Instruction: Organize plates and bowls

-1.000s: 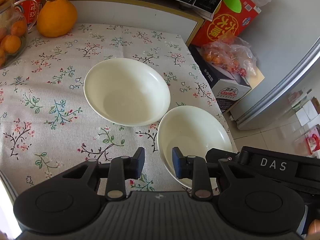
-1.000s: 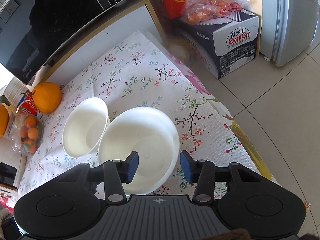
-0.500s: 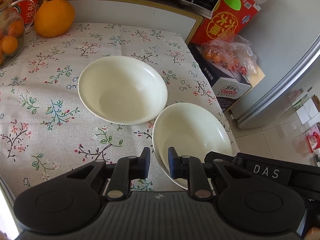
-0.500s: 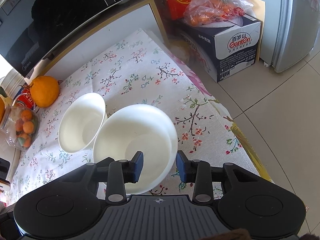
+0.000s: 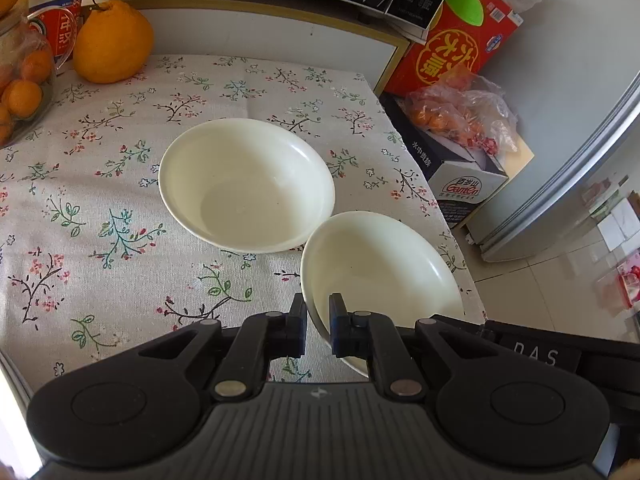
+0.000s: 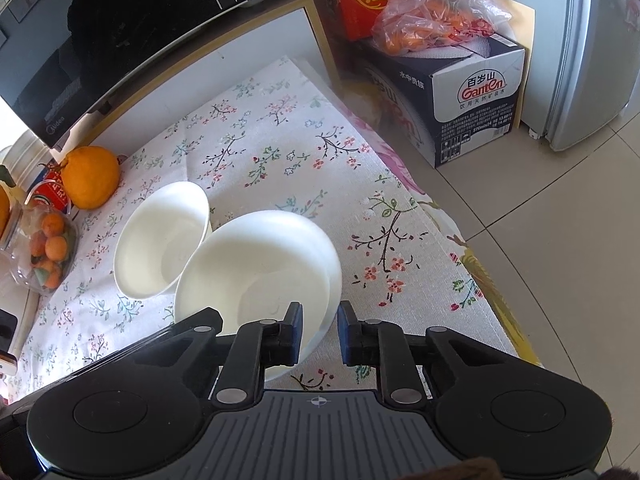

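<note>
I count two bowls on the tablecloth [image 5: 100, 216]; my left gripper [image 5: 318, 330] pinches the near bowl [image 5: 380, 268] at its left rim, my right gripper [image 6: 319, 336] straddles the opposite rim, nearly closed; the far bowl [image 5: 246, 184] sits ahead-left, almost touching.

Two close, downward wrist views, both over the near bowl [image 5: 384, 264] [image 6: 260, 264].

Two plain white bowls, both empty. The far bowl [image 5: 246, 188] sits upright on the floral cloth. The near bowl [image 5: 380, 276] is at the cloth's right edge, tilted, its rim just beside the far bowl's rim; whether they touch is unclear.
</note>
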The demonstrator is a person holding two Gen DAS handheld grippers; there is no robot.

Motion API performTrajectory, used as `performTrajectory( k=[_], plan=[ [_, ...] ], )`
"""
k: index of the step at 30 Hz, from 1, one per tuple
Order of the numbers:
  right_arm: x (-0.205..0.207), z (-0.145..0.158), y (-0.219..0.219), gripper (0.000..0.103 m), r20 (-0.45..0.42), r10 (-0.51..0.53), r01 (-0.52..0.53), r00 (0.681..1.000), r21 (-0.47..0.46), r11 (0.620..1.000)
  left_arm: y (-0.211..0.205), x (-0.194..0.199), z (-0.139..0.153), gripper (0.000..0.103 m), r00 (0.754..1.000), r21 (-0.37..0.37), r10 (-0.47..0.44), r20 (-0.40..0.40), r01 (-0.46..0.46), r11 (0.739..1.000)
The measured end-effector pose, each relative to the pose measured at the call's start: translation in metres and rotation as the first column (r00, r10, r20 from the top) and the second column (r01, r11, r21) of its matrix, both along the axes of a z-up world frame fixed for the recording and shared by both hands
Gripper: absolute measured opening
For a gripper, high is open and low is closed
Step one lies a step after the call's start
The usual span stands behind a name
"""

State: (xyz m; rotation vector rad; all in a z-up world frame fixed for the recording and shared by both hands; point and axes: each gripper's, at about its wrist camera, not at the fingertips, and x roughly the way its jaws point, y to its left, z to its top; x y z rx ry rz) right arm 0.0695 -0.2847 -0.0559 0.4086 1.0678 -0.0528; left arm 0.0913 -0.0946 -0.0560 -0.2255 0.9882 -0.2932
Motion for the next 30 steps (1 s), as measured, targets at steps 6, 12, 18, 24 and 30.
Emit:
performTrajectory(
  k=[6,12,18,24,30],
  plan=[
    [-0.003,0.005,-0.002,0.018,0.013,-0.006,0.006,1.000,0.004,1.000,0.002,-0.004,0.004,0.010,1.000,-0.015,-0.008,0.007,0.008,1.000],
    [-0.007,0.010,-0.006,0.018,0.024,-0.016,0.016,1.000,0.011,1.000,0.002,-0.008,0.008,0.010,1.000,-0.026,-0.021,0.018,0.022,0.999],
    [-0.010,0.015,-0.006,0.018,0.037,-0.019,0.019,0.999,0.013,1.000,0.003,-0.011,0.012,0.010,0.999,-0.038,-0.023,0.023,0.024,0.999],
    [-0.010,0.018,-0.004,0.018,0.046,-0.016,0.015,0.999,0.014,1.000,0.006,-0.014,0.016,0.010,0.999,-0.044,-0.019,0.031,0.020,0.999],
    [-0.011,0.022,-0.002,0.018,0.062,-0.008,0.007,0.998,0.019,1.000,0.010,-0.016,0.020,0.010,0.999,-0.049,-0.013,0.037,0.014,0.999]
  ],
)
